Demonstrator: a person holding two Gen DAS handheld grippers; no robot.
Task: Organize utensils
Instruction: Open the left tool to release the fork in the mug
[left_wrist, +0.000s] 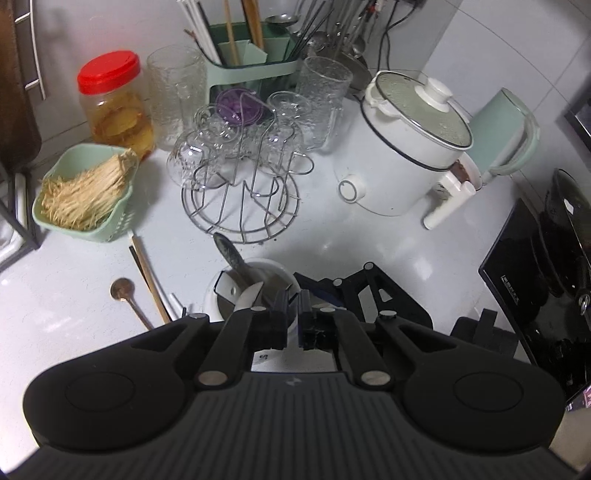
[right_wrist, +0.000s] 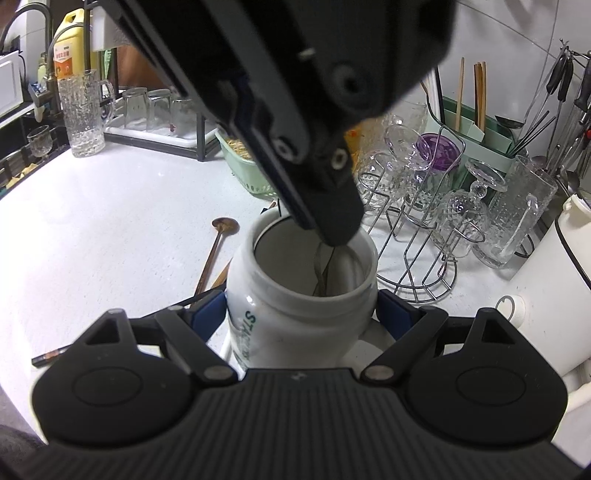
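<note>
My right gripper is shut on a white jar with green lettering; its blue pads press the jar's sides. My left gripper hangs over the jar's mouth, jaws shut on a thin metal spoon whose handle drops inside. In the left wrist view the left gripper is at the jar rim, and the spoon's bowl sticks out past it. A bronze spoon and chopsticks lie on the white counter to the left.
A wire rack of upturned glasses stands just behind the jar. Around it are a green basket, a red-lidded jar, a green utensil caddy and a white electric pot. A black appliance fills the right edge.
</note>
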